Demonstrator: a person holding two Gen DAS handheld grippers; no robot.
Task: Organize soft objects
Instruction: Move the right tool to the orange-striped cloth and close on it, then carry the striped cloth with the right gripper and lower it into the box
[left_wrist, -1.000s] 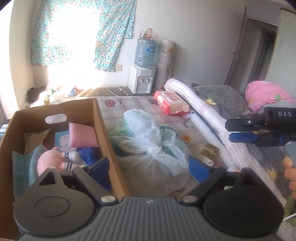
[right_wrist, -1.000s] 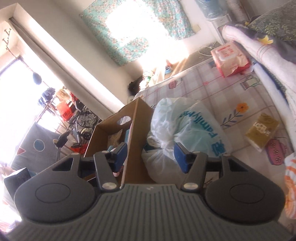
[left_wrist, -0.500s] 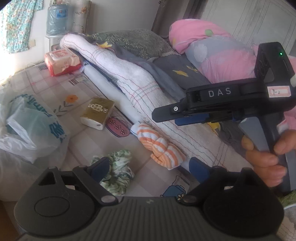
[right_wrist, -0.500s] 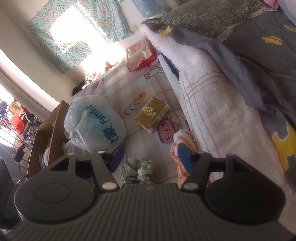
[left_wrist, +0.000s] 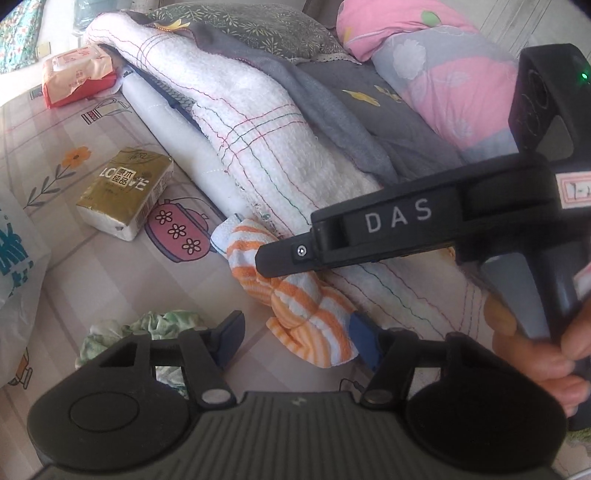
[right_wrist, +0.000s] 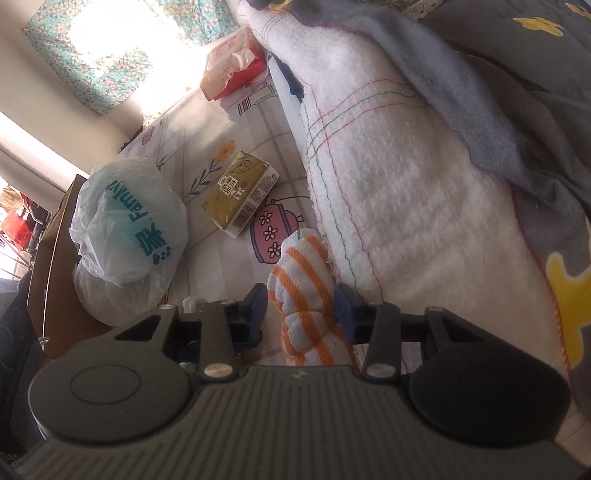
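Both tools swung off the cardboard box within the last second. Right gripper now straddles the orange-striped cloth, jaws spread, cloth between the pads, not pinched. Left gripper open, empty, cloth just ahead-right. Pickup looks imminent.

Left wrist view looks low across bed sheet toward blankets, close. Right wrist view sits nearer, facing window. Both share striped cloth, tissue pack.
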